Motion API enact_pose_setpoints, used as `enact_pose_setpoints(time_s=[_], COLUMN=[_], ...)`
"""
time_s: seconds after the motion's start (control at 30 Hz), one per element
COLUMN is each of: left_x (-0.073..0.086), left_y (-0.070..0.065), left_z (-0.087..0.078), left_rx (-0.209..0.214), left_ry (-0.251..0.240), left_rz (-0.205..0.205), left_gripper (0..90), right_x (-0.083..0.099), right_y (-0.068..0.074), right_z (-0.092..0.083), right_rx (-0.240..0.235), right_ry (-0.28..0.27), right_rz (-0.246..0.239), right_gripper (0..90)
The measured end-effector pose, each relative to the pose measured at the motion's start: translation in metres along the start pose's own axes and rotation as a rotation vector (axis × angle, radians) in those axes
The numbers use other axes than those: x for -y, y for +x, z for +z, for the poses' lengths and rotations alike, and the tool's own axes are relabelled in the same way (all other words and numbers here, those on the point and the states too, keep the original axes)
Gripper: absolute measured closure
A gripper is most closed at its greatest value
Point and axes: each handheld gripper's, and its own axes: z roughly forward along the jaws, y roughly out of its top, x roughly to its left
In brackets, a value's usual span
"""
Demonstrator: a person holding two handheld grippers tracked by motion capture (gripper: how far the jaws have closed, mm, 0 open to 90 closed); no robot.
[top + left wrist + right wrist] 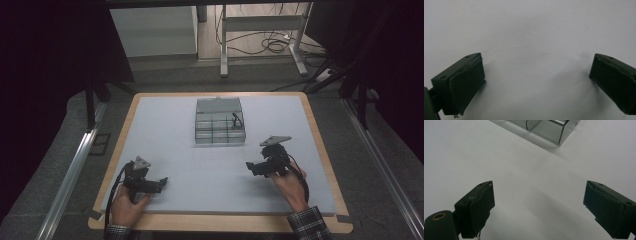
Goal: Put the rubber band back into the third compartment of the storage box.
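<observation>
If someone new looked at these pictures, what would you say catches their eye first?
Probably the clear compartment box standing alone at the far middle of the pale table, lid open, with a small dark item in its right-hand cell. Next come the two black tools at the near edge: the left tool and the right tool, each held in a hand, jaws wide apart and holding nothing.

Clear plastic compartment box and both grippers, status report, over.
Left gripper open, empty, low over the white table mat. Right gripper open, empty, aimed toward the clear plastic compartment box. Box lid up, small dark item in one right-hand cell. Path between is bare.
</observation>
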Motion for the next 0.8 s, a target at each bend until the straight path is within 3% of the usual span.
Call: enact_pose_setpoints(time_s=[0.8], left_x=[0.0], left_y=[0.0], left_z=[0.0], left_rx=[0.0], left_ry=[-0.001], left_rz=[-0.001], left_gripper=[0.0], right_x=[0.033], right_y=[-0.008], right_z=[-0.031], right_rx=[0.037], right_ry=[-0.015], right_rz=[0.044], right_gripper=[9.1])
